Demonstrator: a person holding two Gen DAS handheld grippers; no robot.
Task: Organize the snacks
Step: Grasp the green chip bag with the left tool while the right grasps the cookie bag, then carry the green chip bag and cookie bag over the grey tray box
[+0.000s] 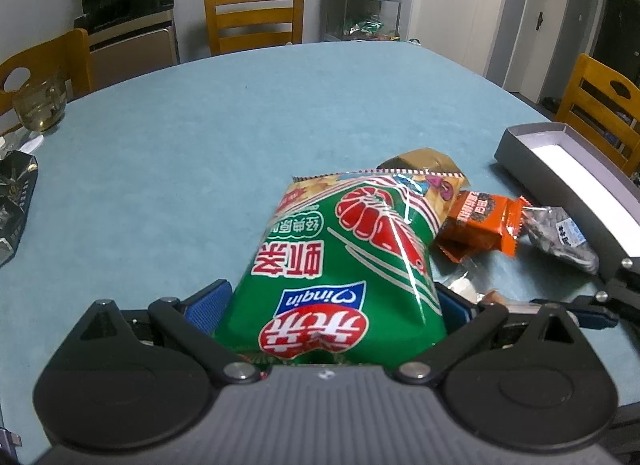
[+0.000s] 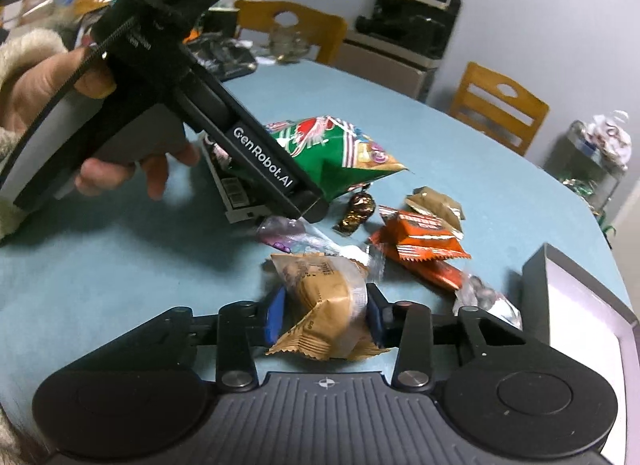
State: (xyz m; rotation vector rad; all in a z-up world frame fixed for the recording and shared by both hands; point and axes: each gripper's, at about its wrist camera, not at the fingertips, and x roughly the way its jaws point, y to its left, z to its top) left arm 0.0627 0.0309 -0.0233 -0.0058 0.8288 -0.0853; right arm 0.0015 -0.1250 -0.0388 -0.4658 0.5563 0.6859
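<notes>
One "Qinqin" chip bag (image 1: 340, 265), L gripper (image 1: 332, 305).

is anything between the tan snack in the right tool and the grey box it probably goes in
Partly. The right tool is shut on the tan snack packet. Between it and the grey box lies a clear packet of dark snacks, beside the box's near wall, with orange packets further back. Lifting over them should avoid contact.
</notes>
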